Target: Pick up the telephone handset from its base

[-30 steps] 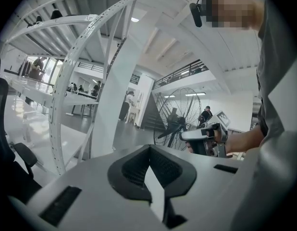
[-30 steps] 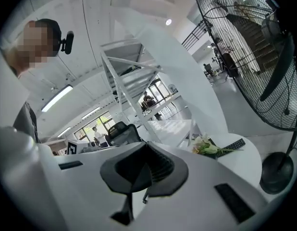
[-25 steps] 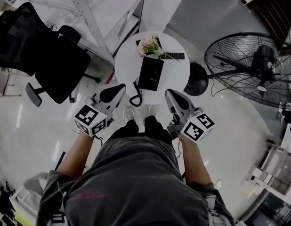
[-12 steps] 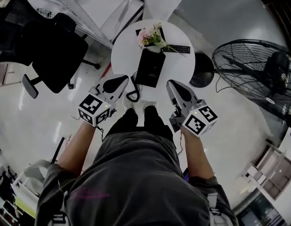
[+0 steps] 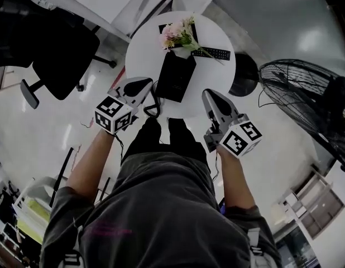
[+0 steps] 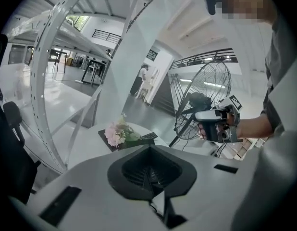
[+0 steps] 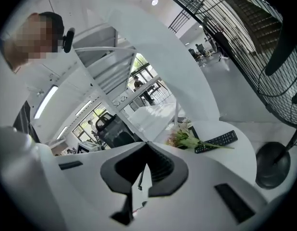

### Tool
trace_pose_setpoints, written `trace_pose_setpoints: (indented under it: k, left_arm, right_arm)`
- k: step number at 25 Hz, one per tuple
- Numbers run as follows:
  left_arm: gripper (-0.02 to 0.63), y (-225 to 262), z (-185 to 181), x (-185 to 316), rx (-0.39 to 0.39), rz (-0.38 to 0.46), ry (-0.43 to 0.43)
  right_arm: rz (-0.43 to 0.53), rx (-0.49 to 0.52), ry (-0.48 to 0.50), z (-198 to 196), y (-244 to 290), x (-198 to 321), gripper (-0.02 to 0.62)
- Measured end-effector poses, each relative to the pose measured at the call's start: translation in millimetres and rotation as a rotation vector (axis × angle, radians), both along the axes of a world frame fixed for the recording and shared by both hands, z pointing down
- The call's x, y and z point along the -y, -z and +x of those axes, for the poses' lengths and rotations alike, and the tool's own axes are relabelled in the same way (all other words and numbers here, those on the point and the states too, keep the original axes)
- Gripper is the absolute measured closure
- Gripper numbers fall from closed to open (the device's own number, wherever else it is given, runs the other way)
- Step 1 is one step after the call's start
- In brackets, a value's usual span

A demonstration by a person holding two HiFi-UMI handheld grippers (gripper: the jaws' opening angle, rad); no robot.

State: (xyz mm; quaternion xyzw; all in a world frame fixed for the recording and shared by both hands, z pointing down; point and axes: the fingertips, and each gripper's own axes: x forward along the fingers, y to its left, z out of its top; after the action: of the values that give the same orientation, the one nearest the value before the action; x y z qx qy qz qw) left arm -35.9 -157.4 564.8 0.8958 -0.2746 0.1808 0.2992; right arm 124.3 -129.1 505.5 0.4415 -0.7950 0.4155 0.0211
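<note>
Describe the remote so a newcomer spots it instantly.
Find the round white table in front of the person. On its far side, right of the pink flowers, lies the remote: a slim black bar, far thinner than the broad black telephone nearer the person.

Both grippers are held out in front of the body, around the middle of the head view. The left gripper [image 5: 142, 84] is angled up and to the right, the right gripper [image 5: 208, 94] up and a bit left, so the tips are tilted toward each other but kept well apart. Jaws are pressed together on both, with nothing caught between them. The left forearm [image 5: 91, 169] and right forearm [image 5: 234, 177] are bare and stretched forward, elbows kept out to the sides.
</note>
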Motion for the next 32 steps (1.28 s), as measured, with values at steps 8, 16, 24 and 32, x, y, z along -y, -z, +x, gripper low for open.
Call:
trace_pose_setpoints:
  k: [8, 16, 24, 32]
  left_arm:
    - [0.587, -59, 11, 9, 0.023, -0.085, -0.055]
    - [0.472, -109, 19, 4, 0.031, -0.202, -0.139]
    - [0.448, -134, 27, 9, -0.01, -0.294, -0.225]
    - [0.446, -144, 42, 5, -0.091, -0.369, -0.254]
  right_arm:
    - [-0.058, -0.006, 0.02, 7, -32, 7, 0.575]
    - [-0.102, -0.02, 0.03, 13, -49, 2, 0.575]
    - [-0.138, -0.038, 0.041, 14, -63, -2, 0.575]
    - [-0.17, -0.039, 0.046, 14, -77, -7, 0.575]
